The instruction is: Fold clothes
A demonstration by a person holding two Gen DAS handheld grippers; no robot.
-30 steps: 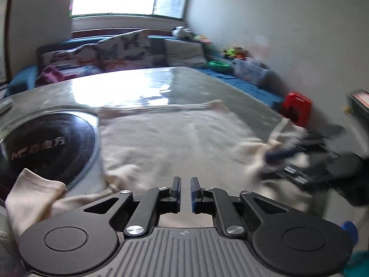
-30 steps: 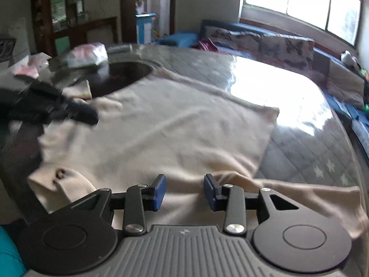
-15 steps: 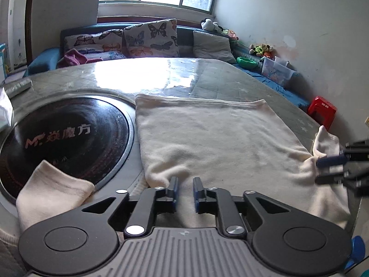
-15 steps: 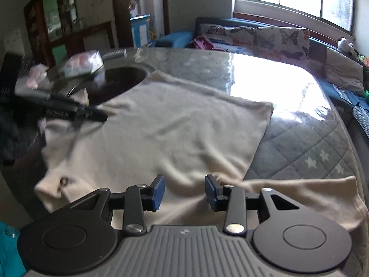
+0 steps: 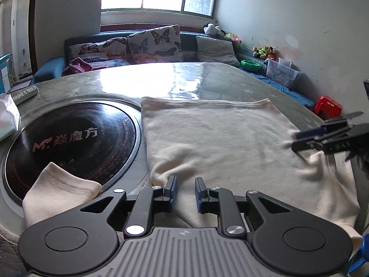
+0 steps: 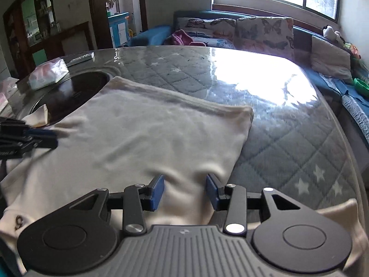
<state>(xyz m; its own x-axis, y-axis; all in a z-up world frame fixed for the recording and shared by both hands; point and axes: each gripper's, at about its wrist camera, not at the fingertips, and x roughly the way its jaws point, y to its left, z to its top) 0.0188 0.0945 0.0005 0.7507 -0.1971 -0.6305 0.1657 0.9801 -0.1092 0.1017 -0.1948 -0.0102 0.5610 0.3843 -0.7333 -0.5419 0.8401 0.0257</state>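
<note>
The cream shirt [image 5: 226,143] lies flat on the quilted counter [image 6: 288,138], beside the round black hob [image 5: 69,138]. The left hand-held gripper [image 5: 185,192] has its jaws a little apart over the near hem, pinching nothing. The right hand-held gripper [image 6: 184,190] stands spread over the cloth. Only the right view shows the buttoned collar [image 6: 18,221]; only the left shows the red stool [image 5: 327,106].

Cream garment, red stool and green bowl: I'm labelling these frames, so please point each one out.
cream garment [image 5: 219,138]: left wrist view, middle of the flat body panel.
red stool [image 5: 328,106]: left wrist view, its top, by the right wall.
green bowl [image 5: 251,65]: left wrist view, its rim, beyond the table.
</note>
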